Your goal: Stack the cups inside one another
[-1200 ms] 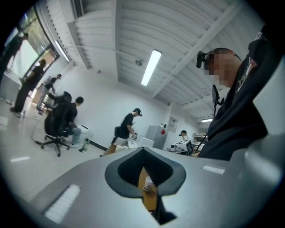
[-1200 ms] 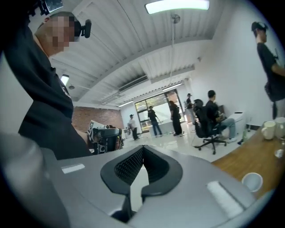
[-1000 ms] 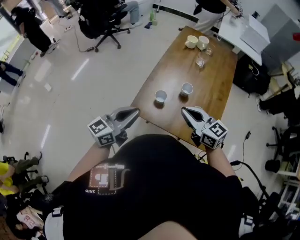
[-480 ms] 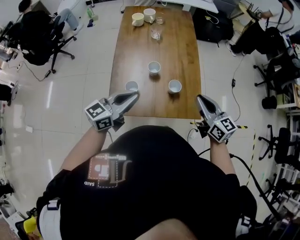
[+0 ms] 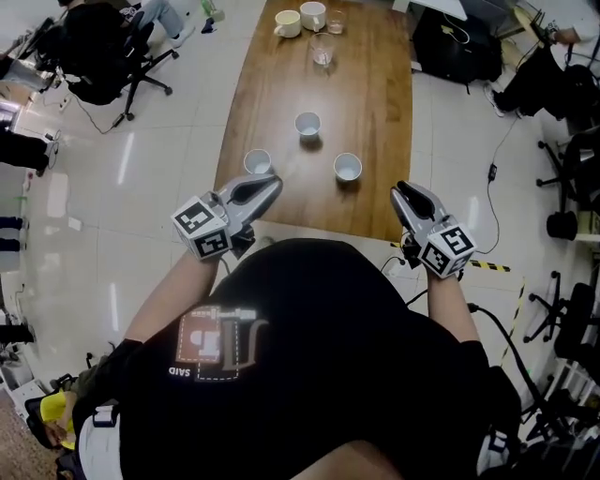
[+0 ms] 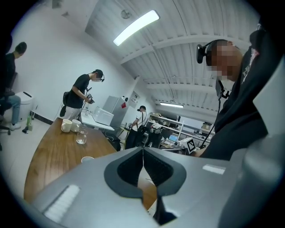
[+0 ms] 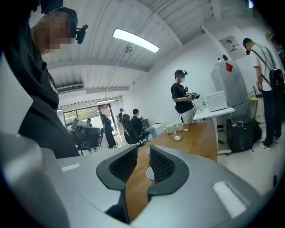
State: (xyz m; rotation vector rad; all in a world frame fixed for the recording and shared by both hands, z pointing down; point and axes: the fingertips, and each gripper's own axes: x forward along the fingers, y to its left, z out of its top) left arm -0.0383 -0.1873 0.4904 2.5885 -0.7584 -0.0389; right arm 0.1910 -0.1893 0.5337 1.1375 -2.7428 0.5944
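Three white cups stand apart on the near half of the long wooden table (image 5: pixel 375 112): a left cup (image 5: pixel 257 161), a middle cup (image 5: pixel 307 124) farther back and a right cup (image 5: pixel 348 167). My left gripper (image 5: pixel 272 183) hovers at the table's near left edge, just in front of the left cup, with its jaws shut and empty (image 6: pixel 143 149). My right gripper (image 5: pixel 403 190) hangs over the near right corner, short of the right cup. Its jaws (image 7: pixel 143 149) are opening, and nothing is between them. The right cup (image 7: pixel 149 173) shows beyond them.
At the table's far end stand two cream mugs (image 5: pixel 288 22) and a clear glass (image 5: pixel 322 49). Office chairs (image 5: pixel 103 47) are on the left. Bags, cables and yellow-black floor tape (image 5: pixel 497 265) are on the right. People stand at a white desk beyond the table (image 6: pixel 82 95).
The view has swung so the table lies straight ahead, and a third cup has come into sight. Both grippers have come closer to the table's near edge.
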